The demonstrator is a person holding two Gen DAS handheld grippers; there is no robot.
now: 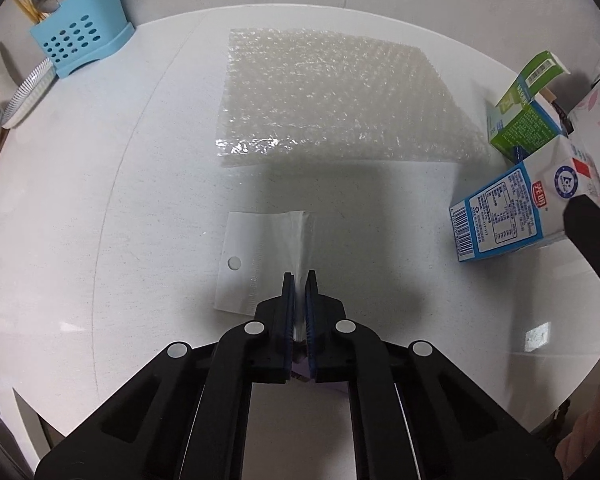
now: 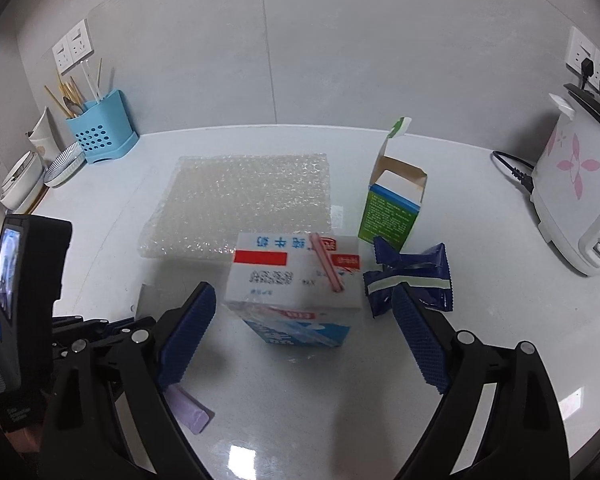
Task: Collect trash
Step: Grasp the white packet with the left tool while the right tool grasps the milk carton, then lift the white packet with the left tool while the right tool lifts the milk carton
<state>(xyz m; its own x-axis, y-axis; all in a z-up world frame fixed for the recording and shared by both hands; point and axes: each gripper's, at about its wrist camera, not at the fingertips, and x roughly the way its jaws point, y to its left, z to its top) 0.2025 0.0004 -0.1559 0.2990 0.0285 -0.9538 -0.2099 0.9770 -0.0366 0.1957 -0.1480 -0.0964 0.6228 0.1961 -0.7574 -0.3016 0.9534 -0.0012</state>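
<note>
Your left tool (image 1: 300, 280) is pinched tight on a thin clear plastic bag (image 1: 260, 256), which lies flat on the white worktop (image 1: 100, 200) with its raised fold caught between the pads. Beyond that tool lies a sheet of bubble wrap (image 1: 332, 96). Your right tool (image 2: 304, 300) stands wide, holding nothing, its fingers either side of a blue and white milk carton (image 2: 296, 280) without touching it. Just right of that tool sits a dark blue wrapper (image 2: 412, 276), and beyond it an open green box (image 2: 392, 208).
</note>
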